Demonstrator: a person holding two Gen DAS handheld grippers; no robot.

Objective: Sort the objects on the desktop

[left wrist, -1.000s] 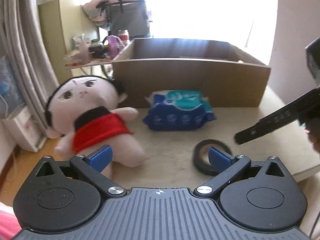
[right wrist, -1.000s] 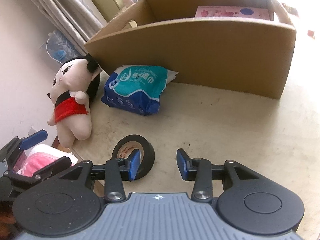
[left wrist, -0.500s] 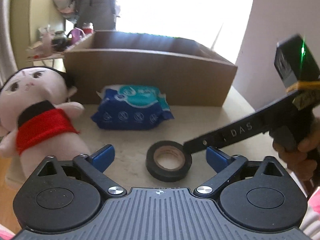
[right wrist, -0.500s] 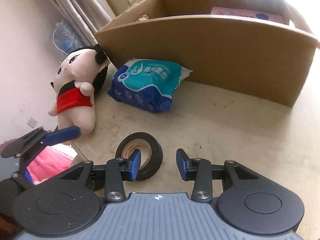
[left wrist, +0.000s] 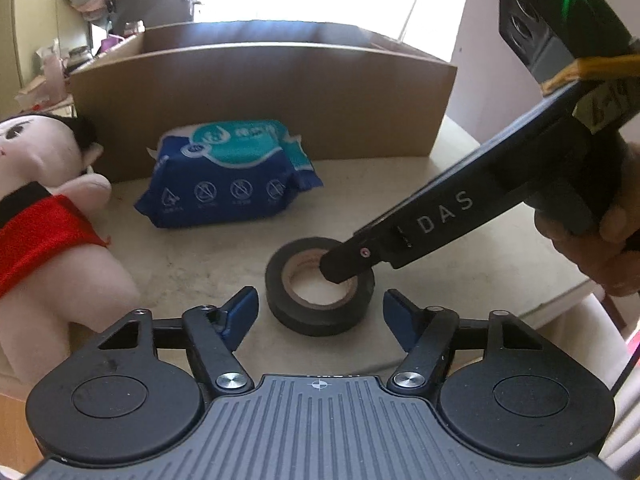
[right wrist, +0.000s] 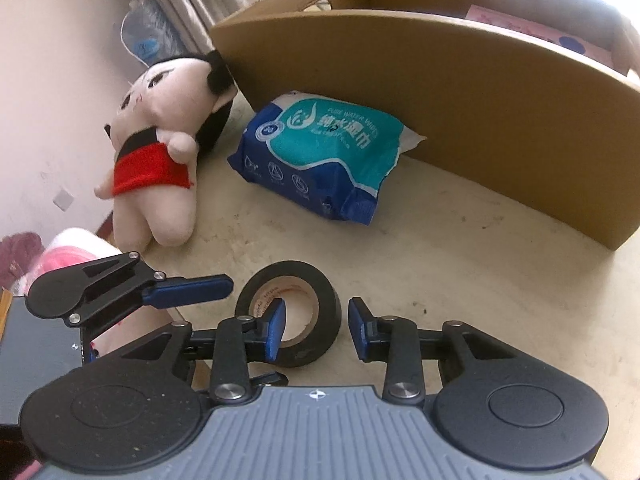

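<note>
A black tape roll [left wrist: 320, 292] lies flat on the beige table near its front edge. My left gripper [left wrist: 318, 314] is open, with a blue pad on each side of the roll, just short of it. My right gripper [right wrist: 316, 332] is open; its left finger sits in the roll's [right wrist: 298, 312] hole and its right finger outside the rim. In the left wrist view the right gripper's finger [left wrist: 400, 236] reaches down onto the roll. A blue wet-wipe pack [left wrist: 232, 176] [right wrist: 320, 156] and a plush doll in red [left wrist: 44, 216] [right wrist: 160, 152] lie further back.
An open cardboard box [left wrist: 260, 96] [right wrist: 460, 92] stands behind the wipes, with a pink item [right wrist: 532, 32] inside. The table's left edge runs beside the doll. The left gripper's finger [right wrist: 188, 290] shows at the left of the right wrist view.
Both grippers have closed in on the tape roll. The left one swung right and its jaws narrowed around the roll. The right one moved forward and put one finger into the hole.
</note>
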